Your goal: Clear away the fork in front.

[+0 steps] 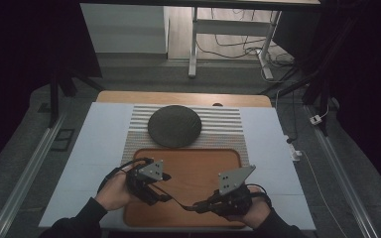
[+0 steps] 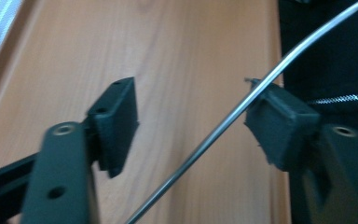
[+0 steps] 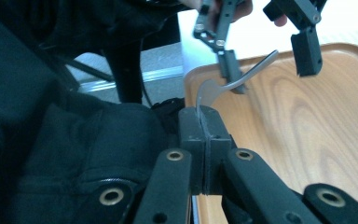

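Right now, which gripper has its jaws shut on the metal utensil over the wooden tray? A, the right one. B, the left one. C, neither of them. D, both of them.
A: in the right gripper view the right gripper has its jaws pressed together on the metal utensil, while the left gripper has its jaws standing apart around the handle, over the wooden tray.

dark round mat – on striped placemat | wooden tray – nearer

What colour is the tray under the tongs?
Orange-brown wood grain; the tray shows best in the right gripper view.
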Tool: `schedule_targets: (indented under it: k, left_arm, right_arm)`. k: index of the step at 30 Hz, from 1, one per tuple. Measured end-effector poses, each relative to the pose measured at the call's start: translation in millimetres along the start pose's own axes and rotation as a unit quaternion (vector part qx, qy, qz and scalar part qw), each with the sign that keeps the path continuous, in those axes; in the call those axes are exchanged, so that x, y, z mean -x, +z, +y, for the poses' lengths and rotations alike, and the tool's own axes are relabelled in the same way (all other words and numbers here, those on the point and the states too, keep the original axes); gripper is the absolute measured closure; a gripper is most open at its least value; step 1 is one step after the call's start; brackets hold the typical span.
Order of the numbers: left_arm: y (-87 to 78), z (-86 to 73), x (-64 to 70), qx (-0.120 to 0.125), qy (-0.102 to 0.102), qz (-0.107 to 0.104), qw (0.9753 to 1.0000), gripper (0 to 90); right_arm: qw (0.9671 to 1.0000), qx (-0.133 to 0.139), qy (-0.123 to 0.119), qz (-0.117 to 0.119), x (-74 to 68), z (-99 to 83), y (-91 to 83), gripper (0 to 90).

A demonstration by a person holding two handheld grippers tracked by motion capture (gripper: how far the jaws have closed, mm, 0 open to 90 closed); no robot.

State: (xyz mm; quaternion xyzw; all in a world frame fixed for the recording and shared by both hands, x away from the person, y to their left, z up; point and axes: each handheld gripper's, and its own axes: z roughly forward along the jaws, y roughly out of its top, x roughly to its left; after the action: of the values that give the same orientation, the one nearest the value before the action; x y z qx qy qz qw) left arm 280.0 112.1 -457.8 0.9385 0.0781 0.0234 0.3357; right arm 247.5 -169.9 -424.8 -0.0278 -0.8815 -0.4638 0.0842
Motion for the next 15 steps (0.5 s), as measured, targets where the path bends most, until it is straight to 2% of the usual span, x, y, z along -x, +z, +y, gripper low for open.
schedule_targets:
  k: [1, 2, 5, 6, 7, 12, 15]
  left_arm:
    - [0.1, 0.4, 0.9, -0.002, 0.006, -0.006, 1.0, 35.4]
    - [0.3, 0.8, 2.3, -0.003, 0.013, -0.013, 0.9998, 46.1]
    - [1.4, 2.0, 5.5, -0.008, 0.037, -0.029, 0.9989, 59.5]
    - [1.9, 2.3, 6.5, -0.009, 0.044, -0.033, 0.9984, 59.5]
    - [2.3, 2.4, 7.6, -0.01, 0.049, -0.037, 0.998, 67.5]
    - [4.2, 3.1, 12.7, -0.015, 0.086, -0.041, 0.9953, 72.4]
    - [5.4, 3.5, 15.3, -0.025, 0.109, -0.044, 0.9928, 76.2]
  right_arm:
    - [1.0, 0.0, 0.0, 0.0, 0.0, 0.0, 0.0, 89.7]
    - [1.0, -0.006, -0.007, 0.0, -0.8, 0.6, 0.7, 89.7]
    - [0.9998, -0.014, -0.01, 0.005, -0.2, 0.6, 0.0, 89.7]
    - [0.9998, -0.014, -0.01, 0.005, -0.2, 0.6, 0.0, 89.7]
    - [0.9998, -0.016, -0.01, 0.005, -0.1, 0.3, -0.1, 89.7]
    - [0.9997, -0.019, -0.011, 0.014, 0.3, 0.0, 0.3, 89.6]
    - [0.9995, -0.021, -0.015, 0.019, 1.3, -1.5, 0.7, 88.6]
